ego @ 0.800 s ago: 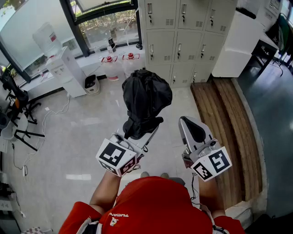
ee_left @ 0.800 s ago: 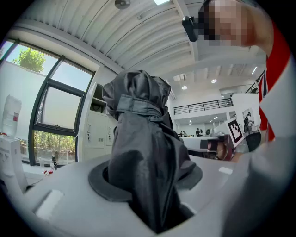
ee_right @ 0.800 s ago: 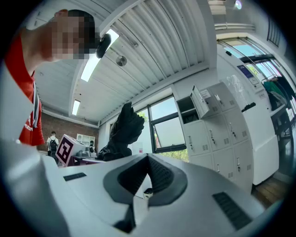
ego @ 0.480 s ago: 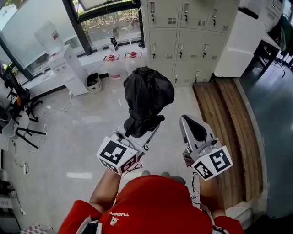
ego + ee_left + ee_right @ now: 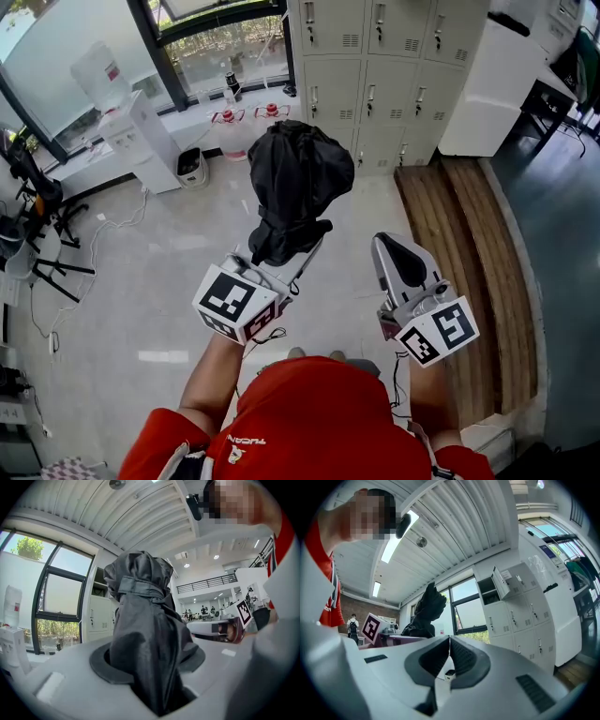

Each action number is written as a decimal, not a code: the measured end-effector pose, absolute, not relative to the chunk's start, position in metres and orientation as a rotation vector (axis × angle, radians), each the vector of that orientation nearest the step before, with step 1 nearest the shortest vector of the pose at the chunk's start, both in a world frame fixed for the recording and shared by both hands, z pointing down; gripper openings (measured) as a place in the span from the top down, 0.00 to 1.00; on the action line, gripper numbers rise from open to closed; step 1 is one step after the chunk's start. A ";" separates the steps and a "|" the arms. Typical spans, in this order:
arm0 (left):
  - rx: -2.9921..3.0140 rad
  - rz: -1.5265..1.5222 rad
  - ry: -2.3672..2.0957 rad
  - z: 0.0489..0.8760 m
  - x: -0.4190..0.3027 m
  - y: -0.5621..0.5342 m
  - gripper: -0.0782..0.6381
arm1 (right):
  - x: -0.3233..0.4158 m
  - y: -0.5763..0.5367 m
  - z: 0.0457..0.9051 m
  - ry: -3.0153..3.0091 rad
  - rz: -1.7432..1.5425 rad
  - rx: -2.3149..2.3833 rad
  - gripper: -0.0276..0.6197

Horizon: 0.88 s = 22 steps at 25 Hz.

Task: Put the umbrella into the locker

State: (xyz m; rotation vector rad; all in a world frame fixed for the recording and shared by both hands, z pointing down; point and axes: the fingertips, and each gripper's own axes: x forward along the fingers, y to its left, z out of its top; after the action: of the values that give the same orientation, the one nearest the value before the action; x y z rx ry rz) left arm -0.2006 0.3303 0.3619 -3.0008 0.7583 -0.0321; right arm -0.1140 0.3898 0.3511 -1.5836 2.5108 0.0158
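A folded black umbrella [image 5: 296, 184] stands up out of my left gripper [image 5: 281, 264], whose jaws are shut on its lower part; the left gripper view shows the bundled fabric [image 5: 143, 639] wedged between them. My right gripper [image 5: 401, 261] is held beside it, to the right, with its jaws shut and nothing between them [image 5: 449, 654]. The grey lockers [image 5: 370, 75] stand ahead across the floor; in the right gripper view one upper locker door [image 5: 500, 582] hangs open. The umbrella [image 5: 425, 611] also shows at the left in that view.
A water dispenser [image 5: 141, 141] and a small bin [image 5: 188, 167] stand by the window at the left. Water jugs [image 5: 246, 127] sit on the floor before the lockers. A wooden bench [image 5: 464, 272] runs along the right, beside a white cabinet [image 5: 486, 89].
The left gripper has lifted the umbrella a little and tipped it slightly toward the lockers. The right gripper has barely shifted.
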 end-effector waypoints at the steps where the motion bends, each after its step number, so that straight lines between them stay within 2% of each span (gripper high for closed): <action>1: -2.997 -0.040 0.763 0.359 -0.199 0.328 0.59 | -0.111 0.391 0.350 2.509 0.013 -1.590 0.95; 13: -3.005 -0.109 0.864 0.372 -0.168 0.314 0.59 | -0.068 0.393 0.376 2.509 -0.099 -1.558 0.95; 22: -2.975 -0.164 0.892 0.361 -0.144 0.282 0.59 | -0.044 0.361 0.356 2.517 -0.026 -1.531 0.95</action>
State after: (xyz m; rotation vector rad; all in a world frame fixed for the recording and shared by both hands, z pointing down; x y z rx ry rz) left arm -0.1444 0.2816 0.3606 -2.9749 0.8916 -0.1643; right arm -0.0443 0.3611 0.3558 -1.5309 2.5172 -0.0264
